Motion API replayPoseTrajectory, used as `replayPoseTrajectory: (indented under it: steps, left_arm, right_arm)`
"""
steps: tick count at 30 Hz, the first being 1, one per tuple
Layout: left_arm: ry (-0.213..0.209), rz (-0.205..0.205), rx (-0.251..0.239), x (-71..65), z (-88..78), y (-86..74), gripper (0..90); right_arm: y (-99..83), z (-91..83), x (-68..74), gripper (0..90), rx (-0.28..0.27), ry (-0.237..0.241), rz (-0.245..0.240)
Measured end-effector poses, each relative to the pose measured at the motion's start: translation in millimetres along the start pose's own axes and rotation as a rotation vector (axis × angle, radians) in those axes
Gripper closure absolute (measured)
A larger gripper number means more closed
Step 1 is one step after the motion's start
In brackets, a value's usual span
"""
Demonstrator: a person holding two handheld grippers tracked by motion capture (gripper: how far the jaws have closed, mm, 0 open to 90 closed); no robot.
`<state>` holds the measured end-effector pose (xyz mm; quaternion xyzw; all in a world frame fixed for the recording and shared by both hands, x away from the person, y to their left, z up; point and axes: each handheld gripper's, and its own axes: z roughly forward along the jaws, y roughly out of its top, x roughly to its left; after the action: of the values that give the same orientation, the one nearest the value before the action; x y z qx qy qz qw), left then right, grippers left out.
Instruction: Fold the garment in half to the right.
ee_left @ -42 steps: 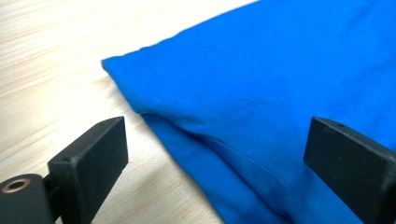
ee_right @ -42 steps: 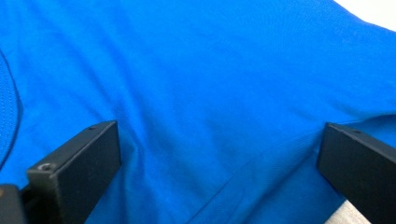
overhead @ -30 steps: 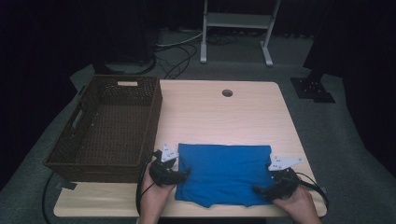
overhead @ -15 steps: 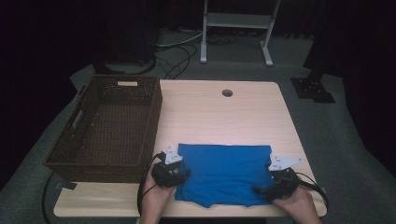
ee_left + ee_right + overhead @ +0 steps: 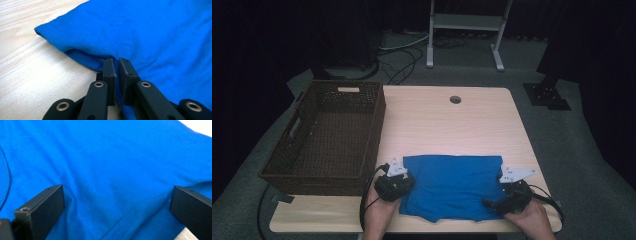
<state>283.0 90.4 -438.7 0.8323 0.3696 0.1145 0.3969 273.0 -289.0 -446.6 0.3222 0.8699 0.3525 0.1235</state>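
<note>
L gripper fingers just closed, now pinching blue shirt edge; R gripper fingers spread.

From above my side, the high view looks forward and down at the table. My two gripper cameras sit close over the blue cloth, which all three share.

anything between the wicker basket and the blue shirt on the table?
Just the left gripper, shut on the left edge of the folded blue cotton shirt, beside the dark brown woven wicker basket; otherwise bare light wooden tabletop, per the high view.
</note>
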Motion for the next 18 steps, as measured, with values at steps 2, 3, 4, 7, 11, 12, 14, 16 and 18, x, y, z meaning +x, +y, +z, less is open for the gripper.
replayPoseTrajectory:
  steps: [2, 3, 4, 7, 11, 12, 14, 16, 18]
  left_arm:
    - [0.02, 0.005, 0.001, -0.3, -0.6, 0.2, 85.0]
    - [0.029, 0.006, 0.003, -0.1, -1.0, 0.3, 85.1]
    - [0.037, 0.01, 0.006, 0.1, -1.5, 0.4, 85.1]
    - [0.068, 0.011, 0.012, 0.7, -3.2, 0.4, 85.2]
    - [0.094, 0.005, 0.014, 2.8, -4.9, 0.0, 85.3]
    - [0.108, 0.002, 0.016, 3.1, -5.7, -0.1, 85.3]
    - [0.119, -0.001, 0.022, 3.7, -6.7, -0.1, 85.4]
    - [0.122, 0.0, 0.023, 3.3, -6.7, 0.1, 85.4]
    - [0.125, 0.003, 0.026, 2.5, -6.6, 0.5, 85.4]
  right_arm:
    - [0.0, 0.0, -0.1, 0.0, -0.001, 0.002, 0.0]
    - [0.0, -0.3, -0.5, 0.0, 0.001, 0.004, -0.003]
    - [-0.1, -0.7, -0.9, 0.0, 0.001, 0.009, -0.001]
    - [-0.1, -2.9, -3.0, 0.0, -0.002, 0.005, -0.029]
    - [1.9, -9.4, -9.3, 0.0, -0.043, 0.006, -0.049]
    - [2.5, -9.6, -10.4, 0.0, -0.048, 0.009, -0.056]
    - [4.5, -8.2, -13.8, 0.0, -0.051, 0.023, -0.074]
    - [7.2, -4.1, -18.4, 0.0, -0.041, 0.068, -0.09]
    - [11.3, 0.9, -20.9, 0.0, -0.054, 0.121, -0.122]
